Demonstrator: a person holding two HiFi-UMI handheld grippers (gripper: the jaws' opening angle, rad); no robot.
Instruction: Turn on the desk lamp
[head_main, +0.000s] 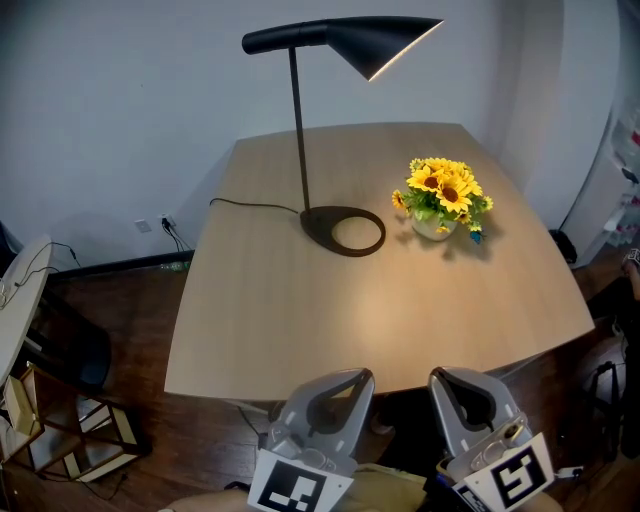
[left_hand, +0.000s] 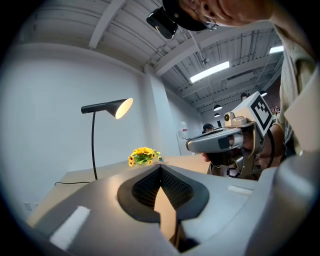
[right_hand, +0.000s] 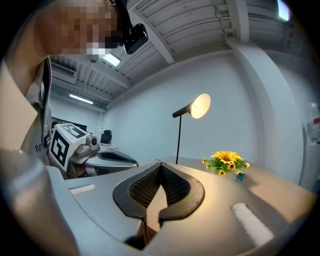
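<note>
grey left tool (head_main: 362, 377) and right tool (head_main: 441, 375) hang clenched, empty, before the pale wooden counter (head_main: 260, 320); the black cone-shaded desk lamp (head_main: 372, 42) glows: switching looks done, no further move seems needed.

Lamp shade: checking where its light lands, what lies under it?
Lit tabletop, with the lamp's ring base and a sunflower pot on it. The bulb inside the shade cannot be made out.
</note>
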